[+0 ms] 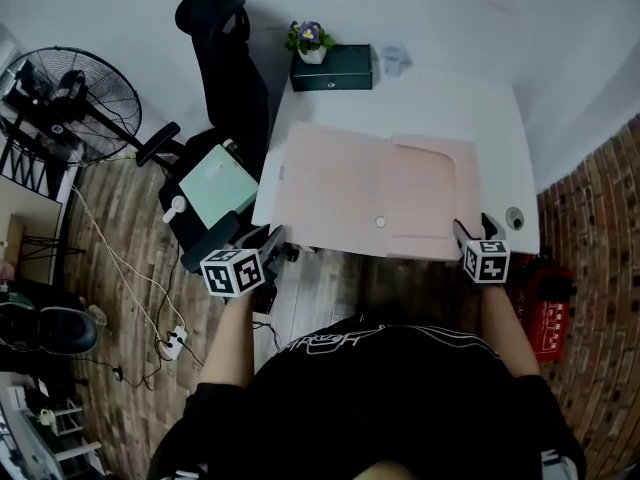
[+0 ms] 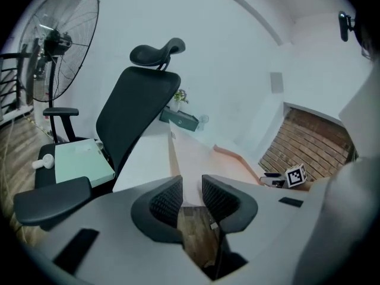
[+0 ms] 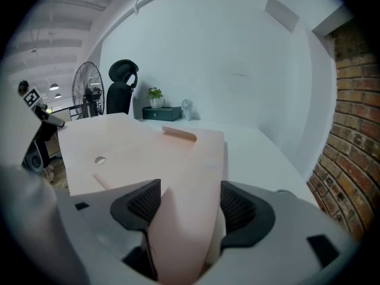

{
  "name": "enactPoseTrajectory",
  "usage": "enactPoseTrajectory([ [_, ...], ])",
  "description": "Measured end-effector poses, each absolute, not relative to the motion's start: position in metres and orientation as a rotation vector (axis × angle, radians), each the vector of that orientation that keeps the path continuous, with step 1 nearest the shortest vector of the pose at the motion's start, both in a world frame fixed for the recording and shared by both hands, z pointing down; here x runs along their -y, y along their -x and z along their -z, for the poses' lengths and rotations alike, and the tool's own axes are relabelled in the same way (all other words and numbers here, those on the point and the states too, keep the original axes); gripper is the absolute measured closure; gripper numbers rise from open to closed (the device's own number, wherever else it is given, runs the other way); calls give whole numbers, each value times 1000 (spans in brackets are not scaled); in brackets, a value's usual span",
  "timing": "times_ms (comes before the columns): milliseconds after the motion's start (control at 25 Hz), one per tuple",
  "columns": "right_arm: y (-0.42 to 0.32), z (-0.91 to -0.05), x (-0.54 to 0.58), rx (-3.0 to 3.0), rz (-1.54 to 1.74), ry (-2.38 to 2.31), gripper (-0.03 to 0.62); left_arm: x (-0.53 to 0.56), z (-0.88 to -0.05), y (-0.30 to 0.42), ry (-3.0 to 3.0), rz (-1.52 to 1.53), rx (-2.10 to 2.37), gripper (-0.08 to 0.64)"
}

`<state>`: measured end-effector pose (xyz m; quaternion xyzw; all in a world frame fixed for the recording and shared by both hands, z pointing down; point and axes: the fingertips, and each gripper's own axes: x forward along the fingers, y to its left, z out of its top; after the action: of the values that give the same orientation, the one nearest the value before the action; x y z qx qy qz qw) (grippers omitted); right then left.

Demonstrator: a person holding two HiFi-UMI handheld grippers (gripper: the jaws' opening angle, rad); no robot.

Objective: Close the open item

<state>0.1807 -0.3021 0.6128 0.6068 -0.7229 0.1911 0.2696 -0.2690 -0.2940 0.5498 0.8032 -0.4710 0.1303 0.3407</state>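
A pale pink folder [image 1: 370, 188] lies open and flat on the white table [image 1: 440, 98], with a round snap [image 1: 380, 222] near its front edge. My left gripper [image 1: 268, 242] sits at the folder's near left corner. In the left gripper view its jaws [image 2: 191, 189] stand a narrow gap apart, with the folder's edge [image 2: 189, 159] just ahead of them and nothing pinched. My right gripper [image 1: 474, 230] is at the near right corner. There the jaws [image 3: 190, 198] are wide apart, and the folder's right flap [image 3: 184, 177] runs between them without being squeezed.
A black office chair [image 1: 225, 58] stands left of the table with a mint green pad [image 1: 218, 186] on its seat. A floor fan [image 1: 70, 98] is further left. At the table's back are a dark green box [image 1: 332, 68], a potted plant [image 1: 308, 38] and a cup [image 1: 392, 60]. A red crate [image 1: 545, 313] sits by the brick wall.
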Motion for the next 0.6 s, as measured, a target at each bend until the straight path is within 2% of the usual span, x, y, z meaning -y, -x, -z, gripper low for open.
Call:
enactPoseTrajectory([
  [600,-176,-610,304,2007,-591,-1641,291,284,-474,230,-2158,-173,1260,500],
])
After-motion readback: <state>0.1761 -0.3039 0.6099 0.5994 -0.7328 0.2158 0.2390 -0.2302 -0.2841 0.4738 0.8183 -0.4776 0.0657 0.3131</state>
